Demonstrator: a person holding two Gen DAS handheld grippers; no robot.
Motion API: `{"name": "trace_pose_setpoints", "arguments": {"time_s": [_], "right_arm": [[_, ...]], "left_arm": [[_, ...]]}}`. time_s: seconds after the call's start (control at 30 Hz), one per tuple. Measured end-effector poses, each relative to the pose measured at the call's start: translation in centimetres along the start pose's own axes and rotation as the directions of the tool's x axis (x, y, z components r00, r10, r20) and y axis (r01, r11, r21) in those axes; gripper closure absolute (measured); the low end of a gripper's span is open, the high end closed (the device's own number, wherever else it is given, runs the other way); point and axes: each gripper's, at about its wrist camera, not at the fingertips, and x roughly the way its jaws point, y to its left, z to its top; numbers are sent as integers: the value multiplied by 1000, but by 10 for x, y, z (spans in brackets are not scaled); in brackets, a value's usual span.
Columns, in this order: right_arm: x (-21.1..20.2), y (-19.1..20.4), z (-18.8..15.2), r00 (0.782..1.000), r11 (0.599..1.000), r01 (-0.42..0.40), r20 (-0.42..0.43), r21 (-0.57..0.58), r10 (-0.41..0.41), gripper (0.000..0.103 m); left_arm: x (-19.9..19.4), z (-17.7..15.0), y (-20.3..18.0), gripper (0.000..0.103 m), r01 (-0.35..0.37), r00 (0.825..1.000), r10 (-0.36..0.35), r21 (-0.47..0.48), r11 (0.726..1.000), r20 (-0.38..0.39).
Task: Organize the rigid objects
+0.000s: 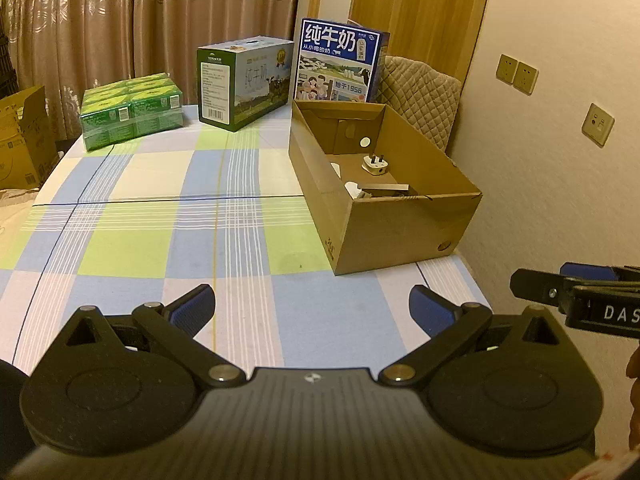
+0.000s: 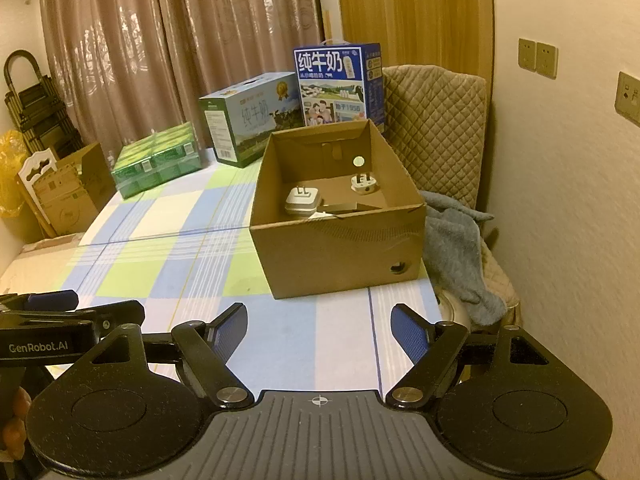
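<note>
My view across the checked tablecloth point(image 2: 132, 252). At its far edge stand three cartons: a green shrink-wrapped pack point(image 2: 157, 163), a pale green milk carton point(image 2: 250, 118) lying on its long side, and a blue milk carton point(image 2: 339, 82) standing upright. Behind these hang brown curtains point(image 2: 168, 40). To my right, a quilted chair point(image 2: 438, 128) carries a grey towel point(image 2: 456, 248); wall sockets point(image 2: 537, 58) sit above it
</note>
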Motion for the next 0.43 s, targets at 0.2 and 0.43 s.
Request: {"name": "trace_pose_setpoints", "arguments": {"time_s": [0.2, 0.43], "right_arm": [[0, 0, 0, 1000, 1000, 0, 0, -3, 0, 27], [-1, -1, 1, 1000, 1000, 1, 0, -3, -1, 27]], "left_arm": [[1, 0, 1, 1, 8, 1000, -8, -1, 1000, -4], [0, -1, 1, 1, 16, 1000, -16, -1, 1000, 6]]}}
